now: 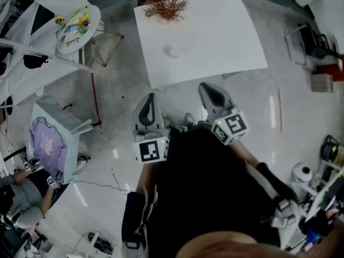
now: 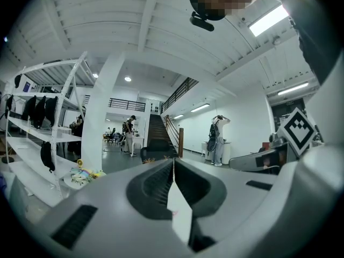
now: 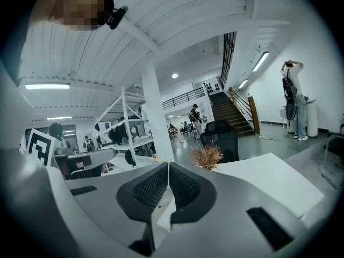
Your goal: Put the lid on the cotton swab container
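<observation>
Seen from the head camera looking steeply down, a person in dark clothing stands at the lower centre of the frame, a gripper in each hand held close to the body. The left gripper (image 1: 151, 98) sits just left of centre and the right gripper (image 1: 207, 86) just right of it. In their own views both show their ribbed jaws pressed together with nothing between them. Above them, at upper centre, is a white table (image 1: 231, 42) with a dried plant (image 1: 166, 4) at its far edge. A small pale round shape (image 1: 172, 51) on the tabletop may be the cotton swab container, though it is too faint to be sure, and no lid can be made out. The shape nearly vanishes against the white surface, so a reach could miss it or knock it over. Jaws brought in closed would push a light piece away rather than grasp it.
</observation>
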Available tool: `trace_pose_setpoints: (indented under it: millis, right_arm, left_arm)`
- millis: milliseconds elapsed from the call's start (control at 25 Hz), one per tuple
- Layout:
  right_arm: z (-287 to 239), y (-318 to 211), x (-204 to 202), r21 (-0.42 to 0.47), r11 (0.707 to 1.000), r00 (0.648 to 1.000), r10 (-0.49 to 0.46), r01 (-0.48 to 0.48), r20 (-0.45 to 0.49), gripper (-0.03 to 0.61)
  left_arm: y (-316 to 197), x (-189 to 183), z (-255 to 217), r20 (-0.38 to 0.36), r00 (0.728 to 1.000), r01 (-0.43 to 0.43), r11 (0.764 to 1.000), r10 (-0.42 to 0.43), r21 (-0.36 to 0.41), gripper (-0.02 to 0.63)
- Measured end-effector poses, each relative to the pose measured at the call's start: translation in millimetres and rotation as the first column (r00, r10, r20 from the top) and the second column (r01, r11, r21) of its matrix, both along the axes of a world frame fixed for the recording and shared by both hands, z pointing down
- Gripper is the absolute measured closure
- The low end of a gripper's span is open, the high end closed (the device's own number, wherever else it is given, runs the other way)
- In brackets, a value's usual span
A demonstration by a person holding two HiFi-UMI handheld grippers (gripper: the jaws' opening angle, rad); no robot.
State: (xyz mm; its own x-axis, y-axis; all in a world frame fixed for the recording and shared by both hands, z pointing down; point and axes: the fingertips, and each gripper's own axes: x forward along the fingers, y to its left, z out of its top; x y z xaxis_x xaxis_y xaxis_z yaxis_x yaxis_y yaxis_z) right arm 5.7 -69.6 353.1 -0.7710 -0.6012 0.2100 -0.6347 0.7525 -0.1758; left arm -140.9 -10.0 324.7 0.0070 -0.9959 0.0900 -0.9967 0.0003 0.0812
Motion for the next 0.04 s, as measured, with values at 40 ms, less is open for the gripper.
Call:
trace_pose_setpoints:
  millis: [40]
  right_arm:
    - [-1.3,1.0,-1.2,0.002,1.0,1.0,-0.001,0.001,-0.001,0.566]
  left_arm:
    - [1.1,-1.0,-1.2,-0.001,1.0,0.0,1.0,0.0,0.001,0.603]
